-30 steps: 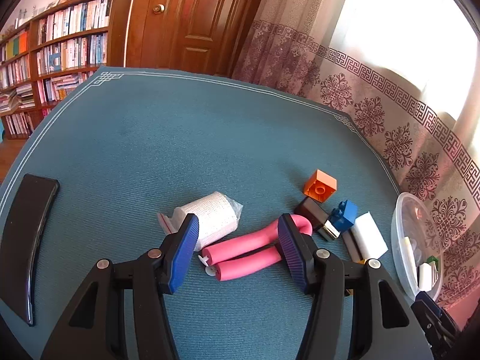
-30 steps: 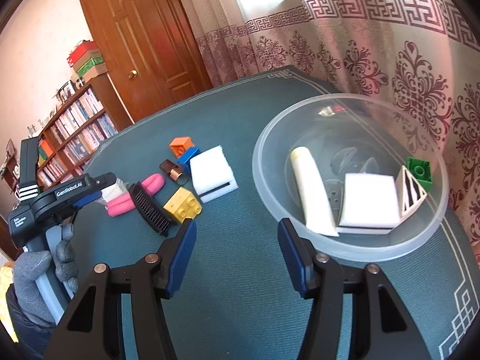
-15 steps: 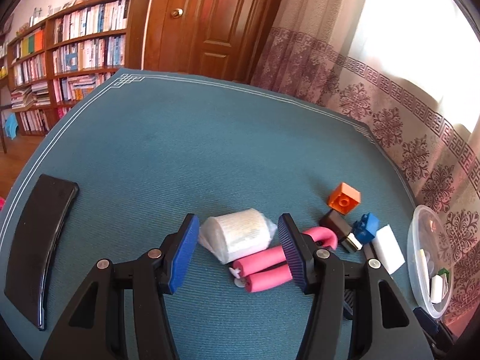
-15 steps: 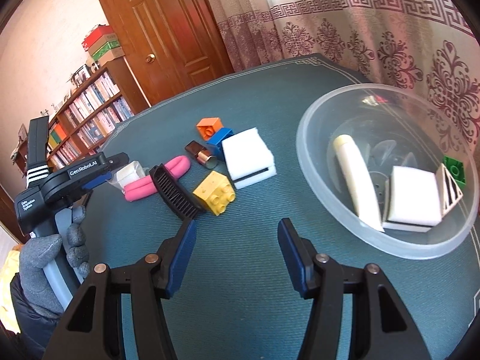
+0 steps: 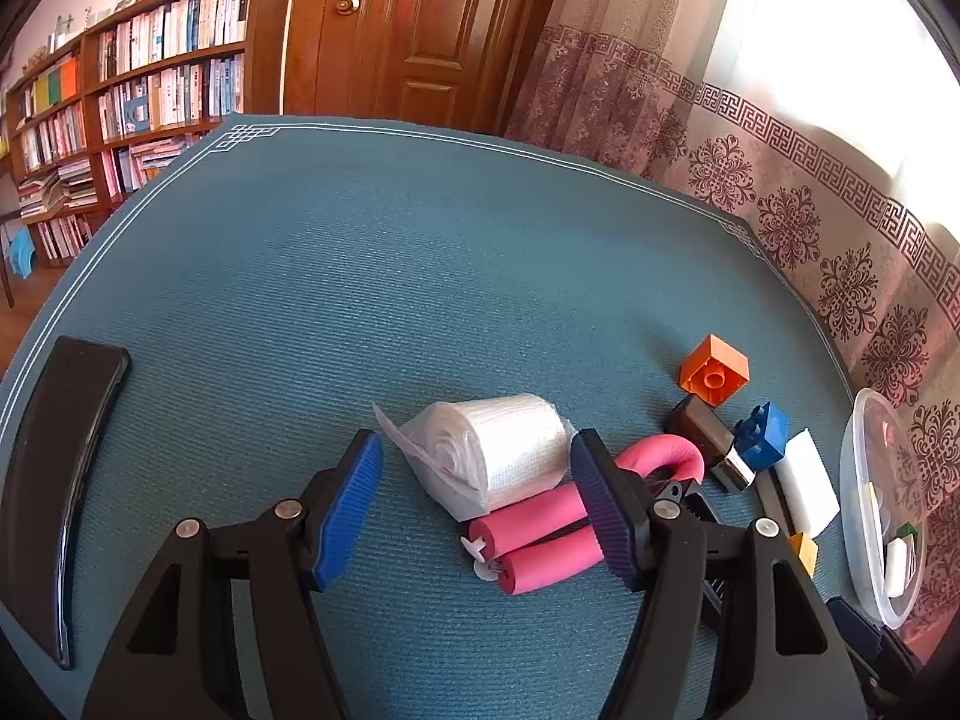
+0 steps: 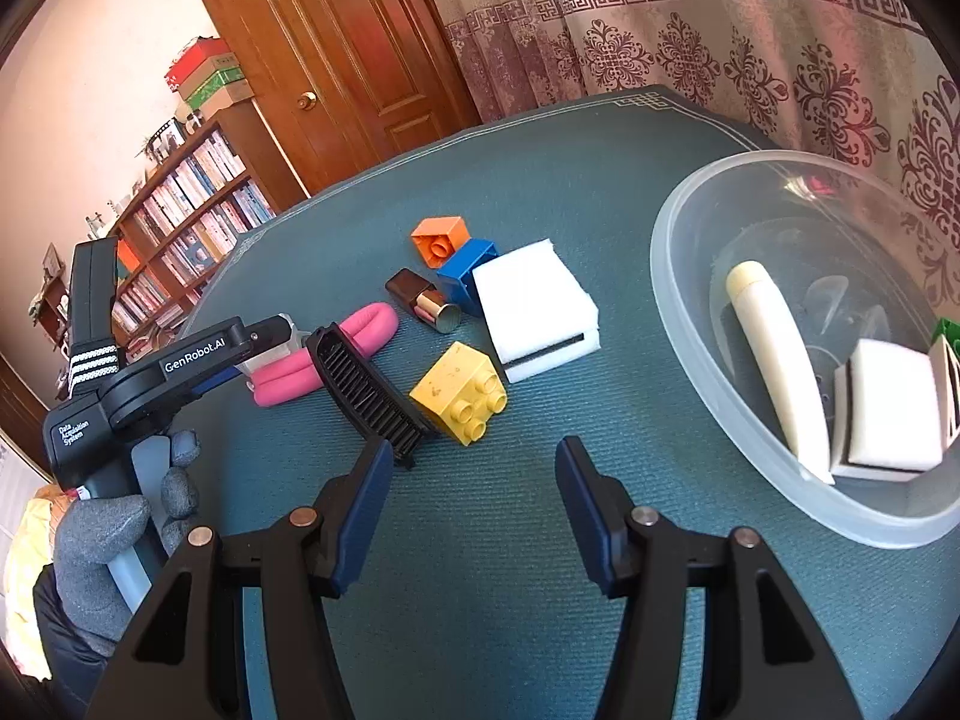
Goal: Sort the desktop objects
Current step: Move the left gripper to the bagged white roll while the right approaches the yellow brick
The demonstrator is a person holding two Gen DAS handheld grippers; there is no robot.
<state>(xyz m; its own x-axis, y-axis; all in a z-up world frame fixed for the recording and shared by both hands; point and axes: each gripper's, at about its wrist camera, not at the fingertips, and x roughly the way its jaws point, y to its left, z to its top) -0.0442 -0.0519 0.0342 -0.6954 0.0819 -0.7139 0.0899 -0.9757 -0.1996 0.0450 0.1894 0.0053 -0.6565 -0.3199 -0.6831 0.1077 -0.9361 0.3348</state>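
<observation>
Desktop objects lie scattered on the teal woven surface (image 5: 372,276), with the clear plastic bowl (image 6: 678,312) at its right side holding a cream tube (image 6: 774,360), a white sponge block (image 6: 894,414) and a green brick (image 6: 948,330). Outside the bowl, a white foam block with a dark slot (image 6: 534,306) sits touching a blue toy brick (image 6: 465,264), and an orange toy brick (image 6: 441,237) lies just behind that. A black ribbed comb (image 6: 369,396) lies just beside a yellow studded brick (image 6: 459,396), and a bent pink foam tube (image 5: 564,528) rests against a white gauze roll in clear wrap (image 5: 492,456). A brown and silver lipstick (image 6: 423,300) lies near the blue brick.

The left gripper (image 5: 477,504), held by a grey-gloved hand (image 6: 114,528), has just been widening its jaws; they stand released around the gauze roll without pressing it. The right gripper (image 6: 474,510) hovers over bare surface near the yellow brick, jaws apart and holding nothing.
</observation>
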